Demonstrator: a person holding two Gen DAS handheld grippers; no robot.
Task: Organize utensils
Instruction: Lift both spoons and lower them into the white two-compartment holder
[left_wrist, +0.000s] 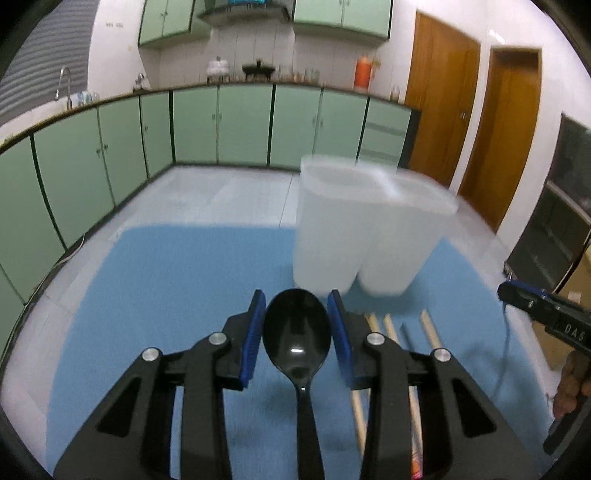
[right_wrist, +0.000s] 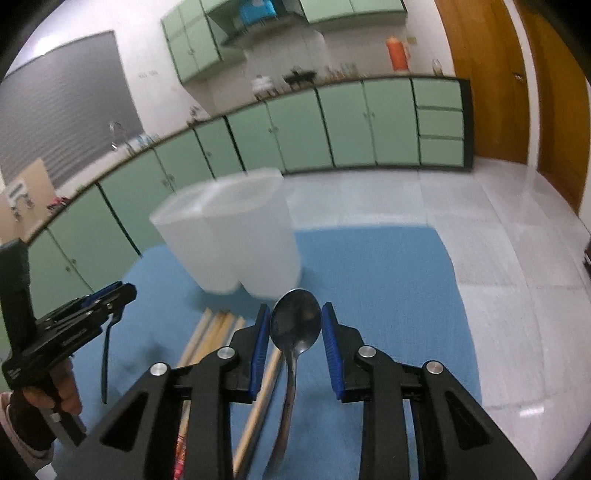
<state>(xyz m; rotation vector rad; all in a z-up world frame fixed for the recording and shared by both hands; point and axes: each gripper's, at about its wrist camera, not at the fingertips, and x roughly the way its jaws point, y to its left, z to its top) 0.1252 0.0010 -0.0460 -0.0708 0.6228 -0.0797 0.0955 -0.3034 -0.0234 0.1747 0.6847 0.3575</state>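
- Left gripper (left_wrist: 297, 325): jaws apart, black spoon (left_wrist: 296, 339) between them; grip on it cannot be told.
- Right gripper (right_wrist: 295, 326): jaws apart around metal spoon (right_wrist: 295, 326); white holder (right_wrist: 236, 240) at 11 o'clock.

Two spoons (left_wrist: 295, 334), two-compartment holder (left_wrist: 365, 229), four chopsticks (left_wrist: 430, 330).

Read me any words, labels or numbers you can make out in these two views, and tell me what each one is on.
"DAS": white letters on the black body of the right gripper, in the left wrist view.
Small marks on the left gripper body, right wrist view: too blurred to read.
Marks on the white wall by the upper cabinets: too small to read.
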